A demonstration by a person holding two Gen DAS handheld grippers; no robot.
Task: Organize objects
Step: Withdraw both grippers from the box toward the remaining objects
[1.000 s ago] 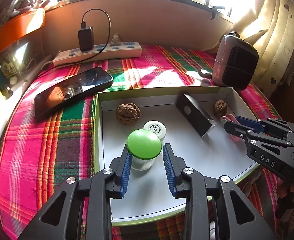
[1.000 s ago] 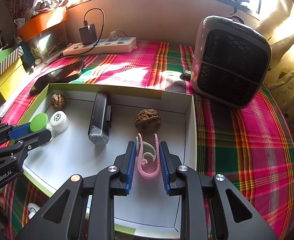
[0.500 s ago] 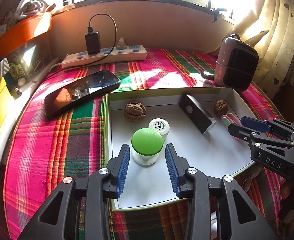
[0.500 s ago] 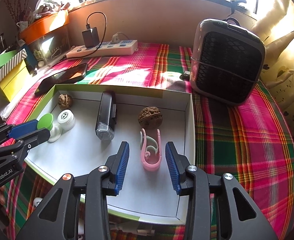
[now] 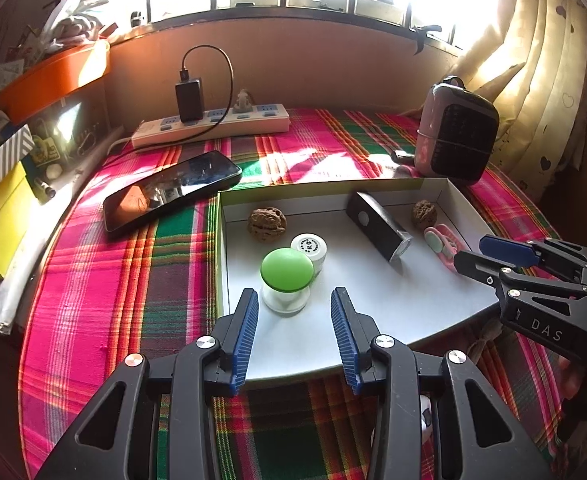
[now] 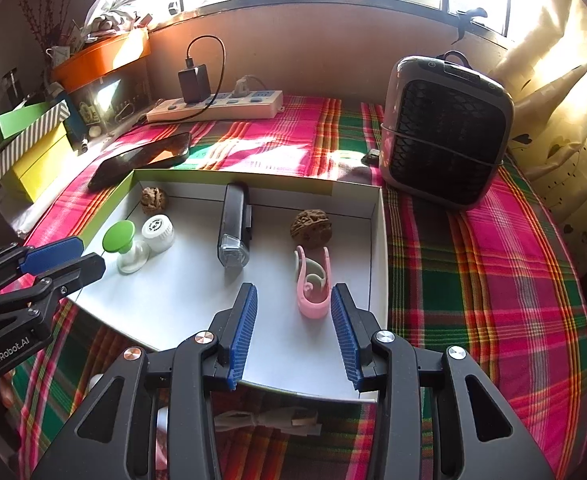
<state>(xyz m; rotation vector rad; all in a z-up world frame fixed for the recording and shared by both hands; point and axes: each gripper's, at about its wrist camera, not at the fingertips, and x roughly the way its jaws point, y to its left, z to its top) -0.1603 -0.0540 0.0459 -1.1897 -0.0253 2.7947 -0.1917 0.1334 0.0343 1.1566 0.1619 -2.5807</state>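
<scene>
Left gripper [image 5: 294,326], fingers released, poised just short of the green-capped jar [image 5: 286,278] in the white tray [image 5: 449,200]; right gripper [image 6: 293,330], fingers released, flanking the pink clip [image 6: 313,286] near the tray's right wall; plaid-covered bench [image 5: 113,280] beneath.

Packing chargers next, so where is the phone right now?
The phone lies flat on the plaid cloth, outside the white box past its far-left corner, in front of the power strip in the left wrist view.

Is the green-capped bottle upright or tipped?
Upright. The green-capped bottle stands on its base in the white box, cap on top, free of the open left gripper.
</scene>
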